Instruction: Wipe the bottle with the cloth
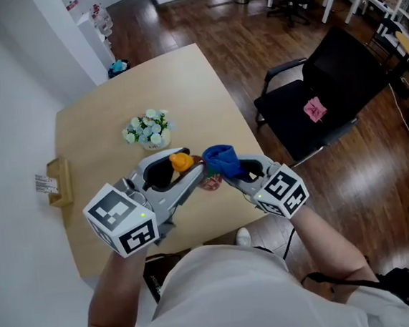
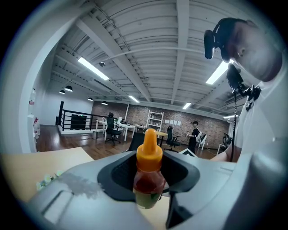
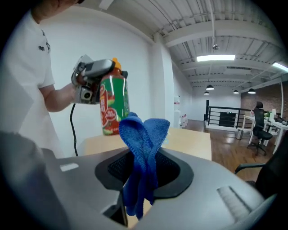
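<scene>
Blue cloth (image 3: 143,152) is bunched in the right gripper (image 3: 145,188), whose jaws pinch it at the middle, with a loose fold standing above them. The left gripper (image 2: 150,193) is clamped tight on the bottle (image 2: 148,177) below its orange cap. It holds the bottle in the air over the near edge of the table (image 1: 86,134), toward its right corner. Cloth and bottle sit just beside each other; whether they touch is unclear.

The wipe looks barely begun. To do it well, the right gripper should press the free fold flat against the green label and drag it along the body. Meanwhile the left gripper should turn the bottle to offer fresh faces. The band under the jaws cannot be reached without a regrip. Hard pressure could twist the bottle in its narrow hold.
</scene>
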A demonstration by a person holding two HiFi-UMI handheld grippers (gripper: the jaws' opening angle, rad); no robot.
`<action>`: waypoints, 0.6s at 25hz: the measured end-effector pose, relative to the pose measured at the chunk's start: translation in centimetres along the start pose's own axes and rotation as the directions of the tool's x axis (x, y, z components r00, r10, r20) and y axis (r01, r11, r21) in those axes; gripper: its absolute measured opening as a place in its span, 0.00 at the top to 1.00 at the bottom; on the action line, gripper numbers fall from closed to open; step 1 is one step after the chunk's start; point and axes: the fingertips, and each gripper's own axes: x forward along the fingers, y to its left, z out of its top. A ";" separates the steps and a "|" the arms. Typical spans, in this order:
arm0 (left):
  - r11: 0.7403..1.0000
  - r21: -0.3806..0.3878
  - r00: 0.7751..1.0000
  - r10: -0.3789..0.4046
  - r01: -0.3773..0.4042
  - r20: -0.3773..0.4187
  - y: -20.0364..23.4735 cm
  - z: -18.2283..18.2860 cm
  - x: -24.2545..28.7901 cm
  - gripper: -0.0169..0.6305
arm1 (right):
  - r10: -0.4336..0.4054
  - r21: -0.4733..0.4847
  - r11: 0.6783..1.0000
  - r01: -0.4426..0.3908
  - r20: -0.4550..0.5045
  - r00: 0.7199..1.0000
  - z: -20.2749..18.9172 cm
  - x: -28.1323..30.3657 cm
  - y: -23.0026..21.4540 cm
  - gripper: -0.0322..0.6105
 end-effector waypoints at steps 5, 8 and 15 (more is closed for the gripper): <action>1.000 -0.006 1.000 0.003 -0.003 0.010 0.3 -0.1 -0.1 0.73 | -0.030 0.057 0.998 0.035 -0.075 0.997 -5.1 0.3 -1.0 0.75; 1.000 -0.001 1.000 0.010 -0.010 0.010 0.7 0.0 0.2 0.73 | -0.067 0.082 0.994 0.070 -0.038 0.997 -4.5 -1.3 -1.6 0.75; 1.000 -0.003 0.999 0.007 -0.007 0.035 0.8 1.3 0.3 0.73 | -0.010 0.002 1.000 0.010 -0.053 0.999 -3.5 -1.8 1.5 0.75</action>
